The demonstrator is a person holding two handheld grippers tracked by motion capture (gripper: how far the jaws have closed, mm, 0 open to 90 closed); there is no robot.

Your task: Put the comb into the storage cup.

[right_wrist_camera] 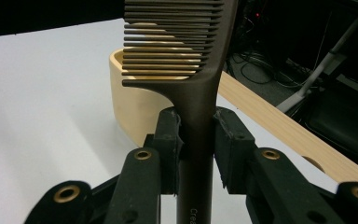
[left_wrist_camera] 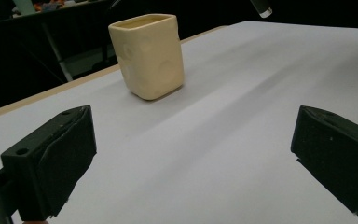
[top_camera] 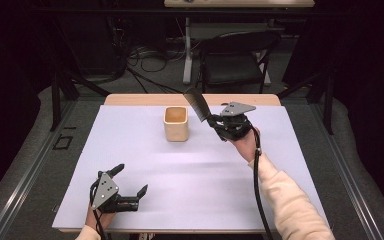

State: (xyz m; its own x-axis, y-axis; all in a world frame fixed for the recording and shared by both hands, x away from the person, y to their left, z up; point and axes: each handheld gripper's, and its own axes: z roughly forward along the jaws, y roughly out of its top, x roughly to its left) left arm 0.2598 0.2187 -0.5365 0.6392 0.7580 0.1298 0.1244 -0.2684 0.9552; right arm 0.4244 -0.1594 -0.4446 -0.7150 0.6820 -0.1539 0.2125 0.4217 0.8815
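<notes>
White covering spreads over the tabletop [top_camera: 145,200], with a strip of bare wood along its far edge and a dark room with a black chair [top_camera: 235,60] and floor cables beyond. Near the far middle of the tabletop stands a cream, square-sided cup [top_camera: 176,123], upright and open at the top.

At the far right, the right claw [top_camera: 214,121] is clamped on the handle of a dark comb [top_camera: 196,104]. In the right gripper view its 2 pads press the handle from either side, and the comb [right_wrist_camera: 186,51] rises straight up from them with its teeth pointing left. The cup [right_wrist_camera: 135,107] sits just behind the comb in that view. From above, the comb head hangs in the air just right of the cup, tilted up and away from the hand.

At the near left, the left claw [top_camera: 131,180] rests low over the tabletop with its jaws spread wide and nothing between them. The left gripper view looks between them toward the cup [left_wrist_camera: 148,55], well apart from it.
</notes>
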